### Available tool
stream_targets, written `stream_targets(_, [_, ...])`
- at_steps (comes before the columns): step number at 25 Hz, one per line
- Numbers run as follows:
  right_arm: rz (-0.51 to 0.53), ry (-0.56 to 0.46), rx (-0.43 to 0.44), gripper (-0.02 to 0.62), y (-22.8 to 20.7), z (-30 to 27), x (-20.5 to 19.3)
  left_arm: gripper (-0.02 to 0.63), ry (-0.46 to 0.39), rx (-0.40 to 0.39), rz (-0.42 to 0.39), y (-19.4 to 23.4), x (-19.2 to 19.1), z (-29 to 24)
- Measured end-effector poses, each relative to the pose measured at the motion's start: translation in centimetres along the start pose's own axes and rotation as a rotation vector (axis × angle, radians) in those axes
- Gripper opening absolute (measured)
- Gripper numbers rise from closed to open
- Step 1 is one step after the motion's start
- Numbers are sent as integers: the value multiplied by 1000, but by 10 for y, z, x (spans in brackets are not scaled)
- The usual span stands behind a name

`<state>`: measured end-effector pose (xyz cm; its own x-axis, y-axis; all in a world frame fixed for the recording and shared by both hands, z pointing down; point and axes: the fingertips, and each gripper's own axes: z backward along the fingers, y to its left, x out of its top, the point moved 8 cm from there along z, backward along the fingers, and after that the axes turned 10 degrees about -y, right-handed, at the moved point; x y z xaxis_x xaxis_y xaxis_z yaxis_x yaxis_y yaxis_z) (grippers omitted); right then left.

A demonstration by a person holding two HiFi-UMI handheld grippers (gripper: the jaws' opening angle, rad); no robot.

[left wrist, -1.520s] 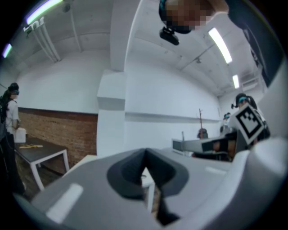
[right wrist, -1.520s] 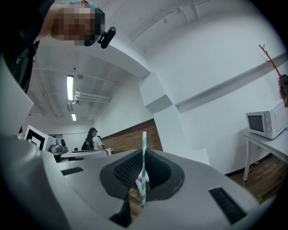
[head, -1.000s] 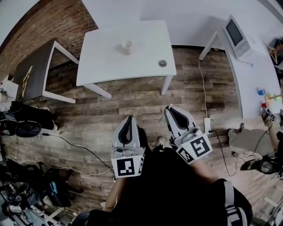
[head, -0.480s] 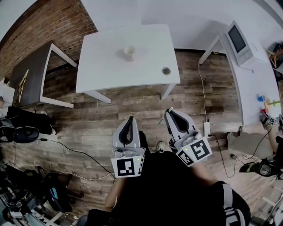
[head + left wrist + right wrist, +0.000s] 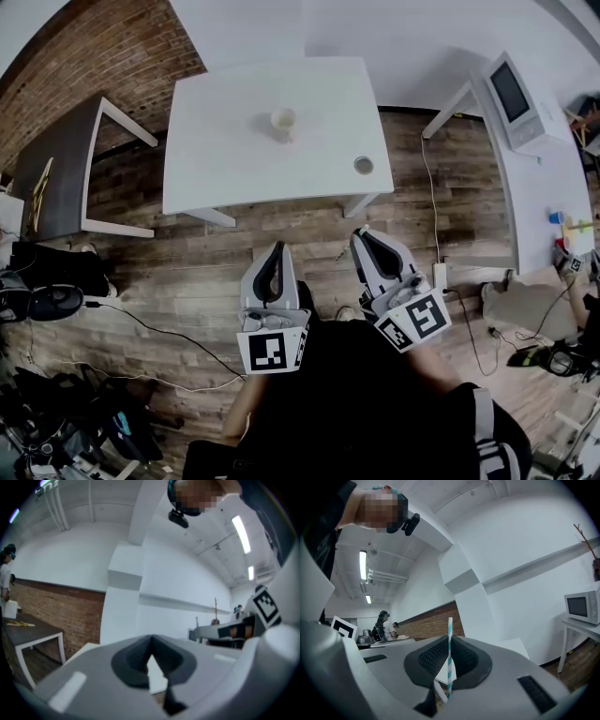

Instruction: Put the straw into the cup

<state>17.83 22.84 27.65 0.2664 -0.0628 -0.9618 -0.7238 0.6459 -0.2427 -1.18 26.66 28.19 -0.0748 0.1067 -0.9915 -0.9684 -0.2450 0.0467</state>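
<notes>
Looks like a lab or studio workspace, not anyone's home: brick wall at upper left, plank floor, a bare white table top centre, and a microwave on a side table at upper right. Loose cables and dark gear pile up along the left edge.

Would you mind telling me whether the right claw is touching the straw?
Touching: the right gripper view shows the right claw shut on the striped straw.
</notes>
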Motion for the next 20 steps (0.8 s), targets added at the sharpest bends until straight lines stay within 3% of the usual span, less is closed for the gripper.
stream_targets(20, [-7,35,-96,17,20,-139,-14,5,75,-91,63,130,-14,-77])
